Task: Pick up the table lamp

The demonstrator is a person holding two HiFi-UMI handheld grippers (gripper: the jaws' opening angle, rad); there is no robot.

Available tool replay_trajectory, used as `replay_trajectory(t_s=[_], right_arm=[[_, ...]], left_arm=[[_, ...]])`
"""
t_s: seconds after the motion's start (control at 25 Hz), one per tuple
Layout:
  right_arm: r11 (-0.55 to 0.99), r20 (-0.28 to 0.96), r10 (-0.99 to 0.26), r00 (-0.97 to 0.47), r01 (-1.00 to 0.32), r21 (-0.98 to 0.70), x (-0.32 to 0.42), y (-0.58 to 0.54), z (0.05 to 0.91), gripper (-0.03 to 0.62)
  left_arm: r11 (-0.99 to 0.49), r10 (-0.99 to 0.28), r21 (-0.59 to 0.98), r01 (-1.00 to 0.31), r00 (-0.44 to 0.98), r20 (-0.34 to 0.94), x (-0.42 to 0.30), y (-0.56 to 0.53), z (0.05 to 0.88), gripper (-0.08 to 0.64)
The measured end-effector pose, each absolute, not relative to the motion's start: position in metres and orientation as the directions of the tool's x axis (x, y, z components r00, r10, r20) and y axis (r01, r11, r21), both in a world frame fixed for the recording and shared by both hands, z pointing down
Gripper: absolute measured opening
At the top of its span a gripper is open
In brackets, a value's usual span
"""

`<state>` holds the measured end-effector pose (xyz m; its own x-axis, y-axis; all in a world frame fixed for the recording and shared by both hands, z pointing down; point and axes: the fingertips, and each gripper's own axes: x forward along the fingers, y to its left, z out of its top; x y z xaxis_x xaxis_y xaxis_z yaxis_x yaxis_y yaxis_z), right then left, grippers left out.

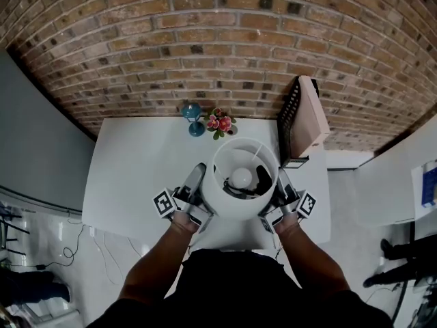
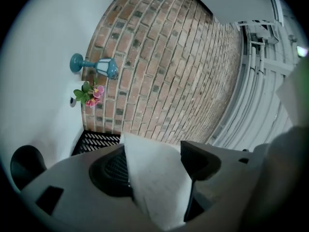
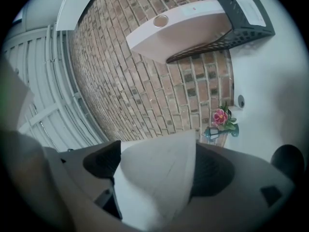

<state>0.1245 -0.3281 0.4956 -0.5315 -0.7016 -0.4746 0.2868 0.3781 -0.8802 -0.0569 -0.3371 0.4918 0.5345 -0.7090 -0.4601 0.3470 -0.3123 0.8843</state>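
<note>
From the head view, the lamp (image 1: pixel 235 203) sits right in front of the person, over the near middle of the white table (image 1: pixel 136 176). You look straight down into its white shade, with the bulb (image 1: pixel 240 178) glowing pale inside. The left gripper (image 1: pixel 198 183) is on the shade's left side and the right gripper (image 1: pixel 281 186) on its right, each held in a bare hand. The shade hides the lamp's foot, so I cannot tell whether it is touching the table. At the far edge stand a small blue lantern (image 1: pixel 193 118) and, just beside it on the right, a bunch of pink flowers (image 1: pixel 220 123). At the far right corner there is a black mesh rack (image 1: pixel 290 118) holding a pale box (image 1: pixel 311 115). A brick wall (image 1: pixel 225 39) runs behind the table.

In the left gripper view, the jaws are clamped on the white wall of the lamp (image 2: pixel 157 182). The fabric rises in a peak between the two dark pads. Past it, the lantern (image 2: pixel 99 66) and the flowers (image 2: pixel 89 94) show against the bricks, with a piece of the rack (image 2: pixel 96 141) below them.

In the right gripper view, it is the same. The jaws are pressed onto the lamp's white wall (image 3: pixel 154 178), which fills the gap between the pads. Beyond are the box (image 3: pixel 178 30) in its rack (image 3: pixel 231 28), then the flowers (image 3: pixel 222 116) and the lantern (image 3: pixel 215 133) at the table's edge by the wall.
</note>
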Motion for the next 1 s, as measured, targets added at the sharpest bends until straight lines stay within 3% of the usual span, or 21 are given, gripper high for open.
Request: replay_trajectory(t_s=[1.0], right_arm=[[0.367,-0.472,-0.693,-0.545,0.297,-0.881,0.115,-0.251,0.451,0.424]], left_arm=[[-0.298,-0.748,0.89,0.345,0.495,-0.442,-0.069,-0.254,0.452,0.305]])
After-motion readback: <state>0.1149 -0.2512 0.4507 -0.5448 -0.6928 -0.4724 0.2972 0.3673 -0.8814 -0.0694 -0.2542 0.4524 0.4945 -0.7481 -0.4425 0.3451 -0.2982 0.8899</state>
